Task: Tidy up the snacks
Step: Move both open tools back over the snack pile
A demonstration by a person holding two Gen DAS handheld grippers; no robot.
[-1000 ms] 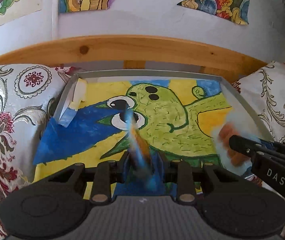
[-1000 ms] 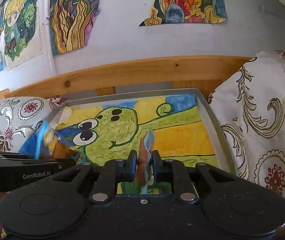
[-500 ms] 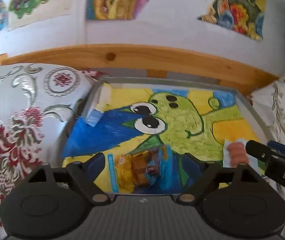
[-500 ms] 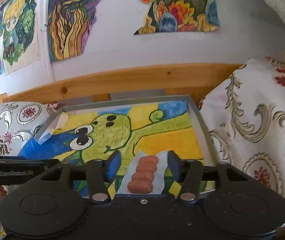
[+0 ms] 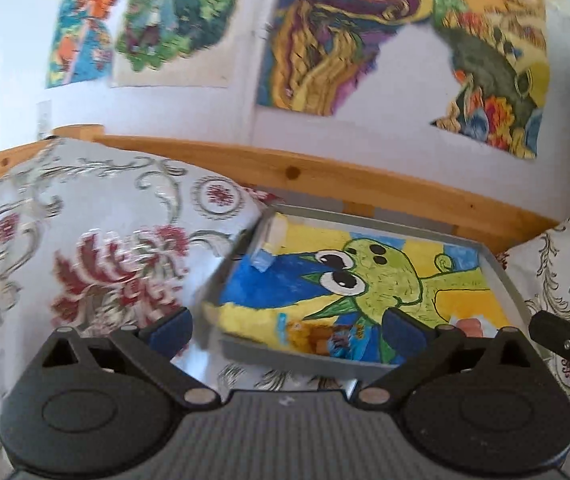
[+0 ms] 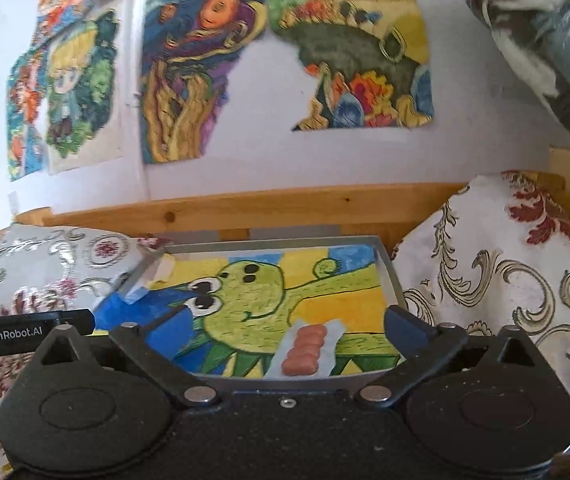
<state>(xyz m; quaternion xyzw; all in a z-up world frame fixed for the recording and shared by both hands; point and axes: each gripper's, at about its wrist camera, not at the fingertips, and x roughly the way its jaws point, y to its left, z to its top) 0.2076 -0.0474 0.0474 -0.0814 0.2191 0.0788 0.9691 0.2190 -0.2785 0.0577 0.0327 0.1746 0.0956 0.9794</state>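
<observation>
Both grippers, left (image 5: 287, 330) and right (image 6: 285, 330), now spread, withdrawn; snacks (image 6: 305, 350), seemingly 2, in tray (image 6: 389, 268).

Both wrist views (low) toward tray (image 5: 501, 276)

Both grippers — left gripper (image 5: 287, 330) and right gripper (image 6: 285, 332) — gape wide and empty, held level side by side.
</observation>
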